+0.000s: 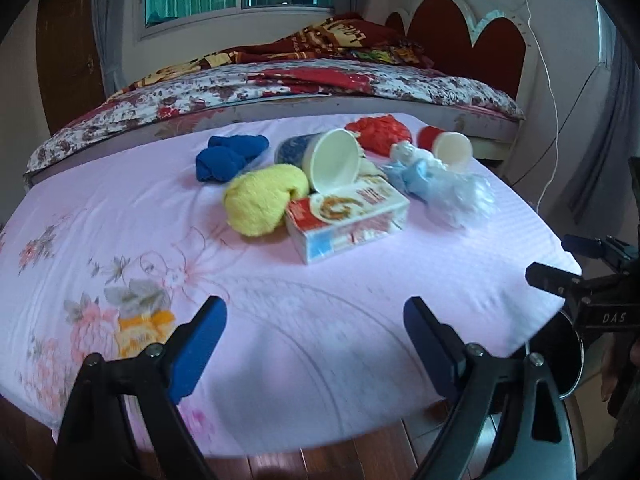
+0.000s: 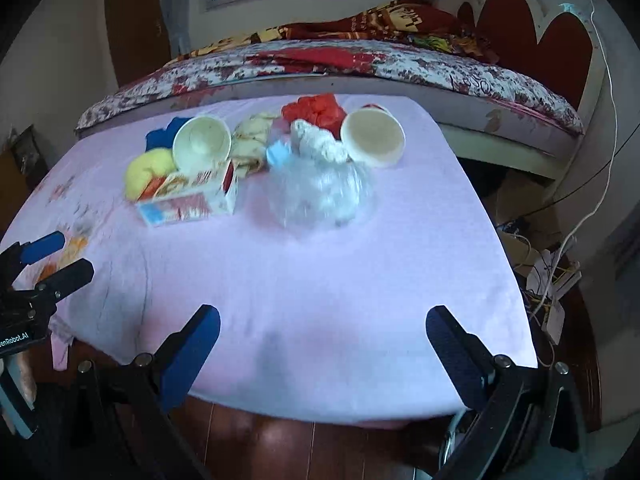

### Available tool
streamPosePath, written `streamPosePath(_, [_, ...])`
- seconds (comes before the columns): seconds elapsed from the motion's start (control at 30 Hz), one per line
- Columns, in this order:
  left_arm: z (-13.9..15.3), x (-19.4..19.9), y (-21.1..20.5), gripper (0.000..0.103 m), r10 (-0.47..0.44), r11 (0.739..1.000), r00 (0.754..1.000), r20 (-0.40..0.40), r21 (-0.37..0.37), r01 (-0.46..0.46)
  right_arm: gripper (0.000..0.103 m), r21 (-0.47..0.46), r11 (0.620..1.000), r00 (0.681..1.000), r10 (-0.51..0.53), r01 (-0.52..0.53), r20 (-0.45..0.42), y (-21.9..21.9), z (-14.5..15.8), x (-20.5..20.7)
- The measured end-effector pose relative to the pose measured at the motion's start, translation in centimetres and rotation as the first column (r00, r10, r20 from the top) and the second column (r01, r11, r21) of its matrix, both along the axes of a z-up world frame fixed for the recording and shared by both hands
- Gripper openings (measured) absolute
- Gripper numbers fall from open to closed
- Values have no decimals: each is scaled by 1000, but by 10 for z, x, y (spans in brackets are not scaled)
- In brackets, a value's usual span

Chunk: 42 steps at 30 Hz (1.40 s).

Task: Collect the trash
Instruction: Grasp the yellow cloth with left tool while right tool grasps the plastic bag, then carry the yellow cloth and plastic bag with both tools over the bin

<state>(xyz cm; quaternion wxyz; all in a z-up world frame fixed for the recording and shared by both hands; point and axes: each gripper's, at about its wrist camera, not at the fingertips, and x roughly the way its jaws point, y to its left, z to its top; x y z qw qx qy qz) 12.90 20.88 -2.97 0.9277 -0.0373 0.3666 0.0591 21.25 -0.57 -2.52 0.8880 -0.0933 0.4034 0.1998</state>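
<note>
A pile of trash lies at the far middle of a table under a pink floral cloth [image 1: 120, 216]. It holds a red-and-white carton [image 1: 346, 220], a tipped paper cup [image 1: 330, 162], a second tipped cup [image 1: 450, 148], a yellow cloth ball [image 1: 262, 200], a blue cloth bundle [image 1: 228, 158], a red plastic bag [image 1: 380, 132] and a clear crumpled bag [image 2: 320, 192]. My left gripper [image 1: 316, 340] hovers open over the near edge, nothing between its fingers. My right gripper [image 2: 324, 344] is also open and empty over the near edge, well short of the pile.
A bed with a floral quilt [image 1: 280, 84] and red headboard [image 1: 468, 32] stands just behind the table. Cables and clutter [image 2: 552, 276] lie on the floor to the right. Wooden floor [image 2: 300, 448] shows below the table edge.
</note>
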Motion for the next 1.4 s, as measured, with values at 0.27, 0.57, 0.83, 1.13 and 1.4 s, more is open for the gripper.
streamPosePath(0.27, [-4,45,58,91,54,996,999,-3,-72,-54,103,-21,1000,1000,-19,19,7,15,-13,37])
streamPosePath(0.57, [-14,94,67,83,36,996,998,-54,-86,-40,100,-16,999,1000,-30,30,-7,43,-15,85])
streamPosePath(0.83, [-20,114,76,75,22,984,997,-79,-173,-35,70,-40,999,999,-7,6,-43,50,-22,92])
streamPosePath(1.13, [-6,99,74,33,3,990,1000,-27,-139,-7,51,-10,1000,1000,25,-26,-8,38,-6,68])
streamPosePath(1.4, [25,52,52,33,-26,999,998,59,-38,28,51,33,999,999,15,-16,47,5,21,34])
